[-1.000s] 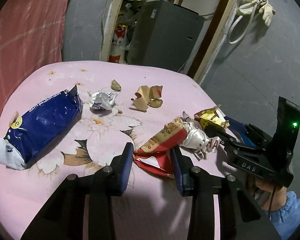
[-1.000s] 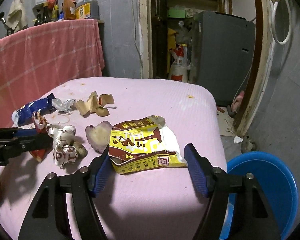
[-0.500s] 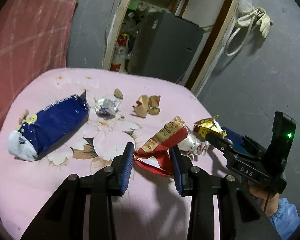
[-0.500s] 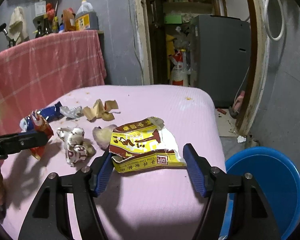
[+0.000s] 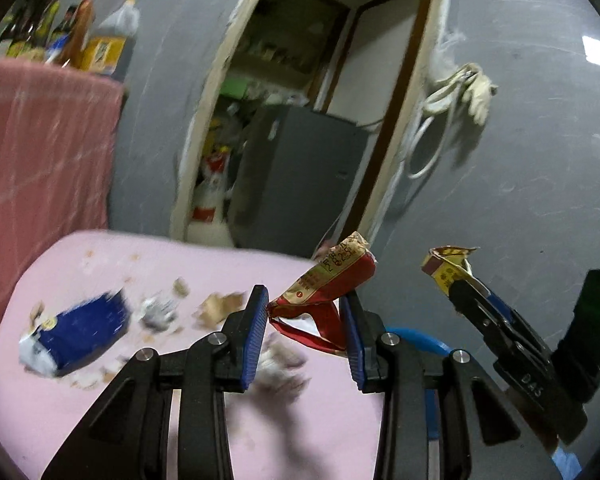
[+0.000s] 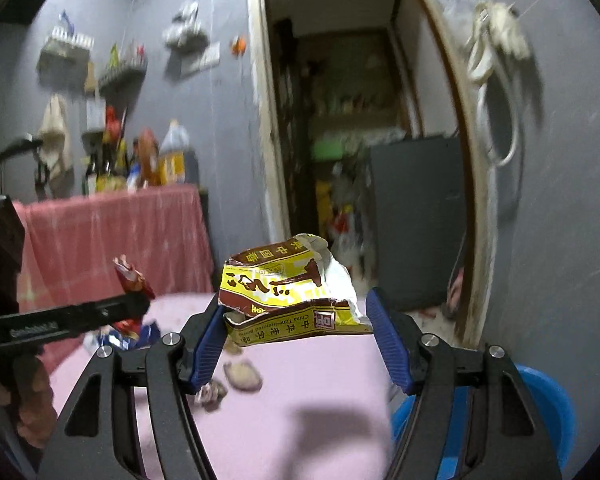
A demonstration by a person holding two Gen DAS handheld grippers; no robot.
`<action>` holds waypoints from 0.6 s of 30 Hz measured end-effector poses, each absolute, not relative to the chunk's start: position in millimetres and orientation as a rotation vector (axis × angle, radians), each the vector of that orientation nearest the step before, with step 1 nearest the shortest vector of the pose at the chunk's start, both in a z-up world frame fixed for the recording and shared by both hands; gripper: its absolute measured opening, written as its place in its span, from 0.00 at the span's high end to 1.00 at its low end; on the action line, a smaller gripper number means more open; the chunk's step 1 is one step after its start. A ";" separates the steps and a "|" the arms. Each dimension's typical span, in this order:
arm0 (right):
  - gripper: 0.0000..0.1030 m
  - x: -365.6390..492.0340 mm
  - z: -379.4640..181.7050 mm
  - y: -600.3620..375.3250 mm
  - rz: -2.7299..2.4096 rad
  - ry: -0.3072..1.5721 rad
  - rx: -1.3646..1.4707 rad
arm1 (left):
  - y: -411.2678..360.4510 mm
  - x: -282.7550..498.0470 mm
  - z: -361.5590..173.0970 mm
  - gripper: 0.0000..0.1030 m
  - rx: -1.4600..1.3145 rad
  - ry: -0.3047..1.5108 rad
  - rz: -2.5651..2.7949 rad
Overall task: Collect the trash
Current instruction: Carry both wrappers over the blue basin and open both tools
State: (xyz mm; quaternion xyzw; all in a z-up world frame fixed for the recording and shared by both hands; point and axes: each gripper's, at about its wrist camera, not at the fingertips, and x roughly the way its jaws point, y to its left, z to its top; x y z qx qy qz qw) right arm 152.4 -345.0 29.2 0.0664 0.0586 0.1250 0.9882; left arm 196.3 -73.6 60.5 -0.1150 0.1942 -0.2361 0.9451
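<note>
Pink worktop (image 5: 188, 420): far edge at 12 o'clock, bare cloth near; blue bin (image 6: 548, 404) off its 4 o'clock corner. Left claw (image 5: 304, 322) clamps red wrapper (image 5: 324, 300), lifted clear. Right claw (image 6: 296, 326) clamps yellow wrapper (image 6: 288, 292), lifted. Only left view shows blue bag (image 5: 80, 326) at 9 o'clock.

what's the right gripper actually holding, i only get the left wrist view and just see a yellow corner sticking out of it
Observer: A torn yellow and brown wrapper, clamped flat between the right gripper pads.
Operator: is it clear of the bed
Observer: Yes, it hangs above the pink cover, and its shadow falls on the fabric below.
Operator: where's the bin from there
Observer: A blue basin sits on the floor at lower right, just past the right finger.
</note>
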 end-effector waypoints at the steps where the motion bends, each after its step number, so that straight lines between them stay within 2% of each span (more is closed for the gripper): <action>1: 0.35 147.0 32.6 -351.1 0.231 0.091 0.136 | -79.2 194.6 63.3 0.70 -0.234 0.381 -0.491; 9: 0.35 122.2 38.7 -403.8 0.109 0.014 0.188 | -149.3 186.0 81.4 0.69 -0.243 0.295 -0.599; 18: 0.35 115.6 27.4 -467.4 -0.076 0.068 0.278 | -223.5 200.0 71.2 0.69 -0.184 0.355 -0.679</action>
